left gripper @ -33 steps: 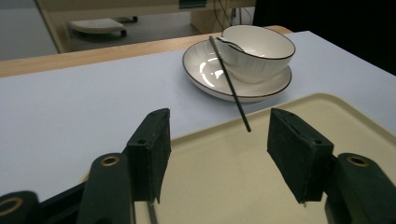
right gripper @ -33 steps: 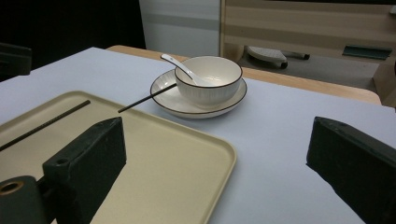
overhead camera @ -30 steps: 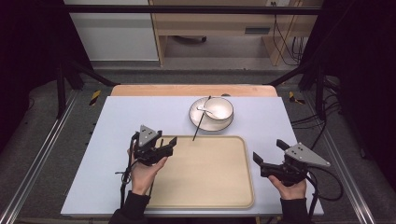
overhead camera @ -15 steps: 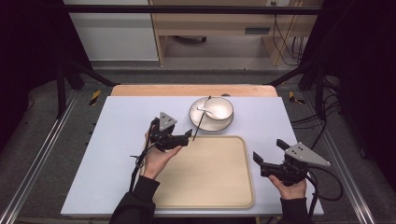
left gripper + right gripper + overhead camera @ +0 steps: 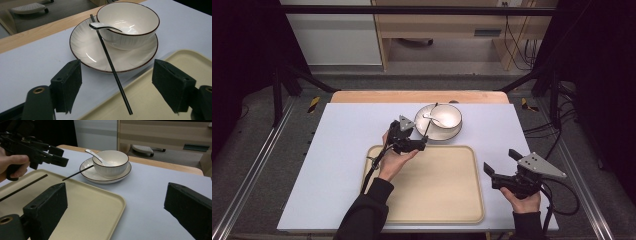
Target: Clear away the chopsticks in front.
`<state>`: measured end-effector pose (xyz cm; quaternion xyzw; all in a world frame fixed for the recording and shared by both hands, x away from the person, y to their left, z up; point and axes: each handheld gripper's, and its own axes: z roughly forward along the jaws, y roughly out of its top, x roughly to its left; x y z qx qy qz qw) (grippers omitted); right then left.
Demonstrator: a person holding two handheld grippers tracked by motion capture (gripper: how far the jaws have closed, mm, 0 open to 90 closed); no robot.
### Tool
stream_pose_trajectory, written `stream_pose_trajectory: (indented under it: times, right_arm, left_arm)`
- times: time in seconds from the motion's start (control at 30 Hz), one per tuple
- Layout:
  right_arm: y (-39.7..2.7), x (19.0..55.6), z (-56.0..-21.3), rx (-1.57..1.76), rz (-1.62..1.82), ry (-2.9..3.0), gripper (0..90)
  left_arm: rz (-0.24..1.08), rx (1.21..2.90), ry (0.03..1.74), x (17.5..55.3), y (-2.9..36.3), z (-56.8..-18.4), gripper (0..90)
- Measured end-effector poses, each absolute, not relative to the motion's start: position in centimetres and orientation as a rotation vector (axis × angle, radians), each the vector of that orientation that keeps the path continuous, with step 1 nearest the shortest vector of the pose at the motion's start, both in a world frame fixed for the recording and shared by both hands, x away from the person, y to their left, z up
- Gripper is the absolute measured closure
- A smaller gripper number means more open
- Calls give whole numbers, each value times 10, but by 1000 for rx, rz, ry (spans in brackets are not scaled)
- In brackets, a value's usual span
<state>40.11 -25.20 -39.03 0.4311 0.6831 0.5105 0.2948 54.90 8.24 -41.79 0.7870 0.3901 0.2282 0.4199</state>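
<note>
A person sits at a table (image 5: 337, 150) covered in pale lilac-grey, holding a two-jaw claw in each hand. A cream tray (image 5: 447, 200) lies at the near middle of the table, toward six o'clock in the high view. Just beyond its far edge, toward twelve o'clock, a white plate (image 5: 432, 131) with a dark rim carries a white bowl (image 5: 447, 117), and a white spoon (image 5: 430, 118) rests in the bowl with its handle over the rim.

A thin black chopstick (image 5: 112, 70) leans across the plate. Its upper end rests near the bowl at about eleven o'clock in the left gripper view, and its lower end reaches over the tray's far edge at about six o'clock.

The left claw (image 5: 419, 146) is above the tray's far edge, at about ten o'clock from the tray's middle, pointing toward the plate. Its jaws have just been opening and now stand wide apart. In its own view the chopstick's lower end lies between the two pads, touching neither, so the left claw (image 5: 125, 92) grips nothing.

The right claw (image 5: 499, 167) hovers at the tray's right edge, at about three o'clock from the tray's middle. Its jaws are spread wide with nothing between them. A second black chopstick (image 5: 23, 187) lies flat on the tray, seen at nine o'clock in the right gripper view.
</note>
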Motion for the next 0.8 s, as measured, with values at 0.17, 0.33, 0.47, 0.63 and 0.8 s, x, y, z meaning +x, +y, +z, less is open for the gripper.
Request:
stream_pose_trajectory:
  times: [0.17, 0.33, 0.47, 0.63, 0.8]
  right_arm:
    - [-253, 401, -390, 1146, 1363, 1815, 49]
    - [-253, 401, -390, 1151, 1368, 1816, 49]
    - [-253, 402, -390, 1147, 1366, 1818, 49]
    - [-253, 402, -390, 1145, 1366, 1821, 49]
    - [-252, 402, -391, 1146, 1364, 1832, 49]
  left_arm:
    - [583, 1985, 987, 561, 75, -421, 285]
    - [592, 2019, 992, 570, 65, -426, 370]
    - [590, 2031, 994, 578, 60, -428, 440]
    - [595, 2074, 1018, 590, 53, -435, 511]
    - [593, 2080, 1046, 600, 46, -443, 583]
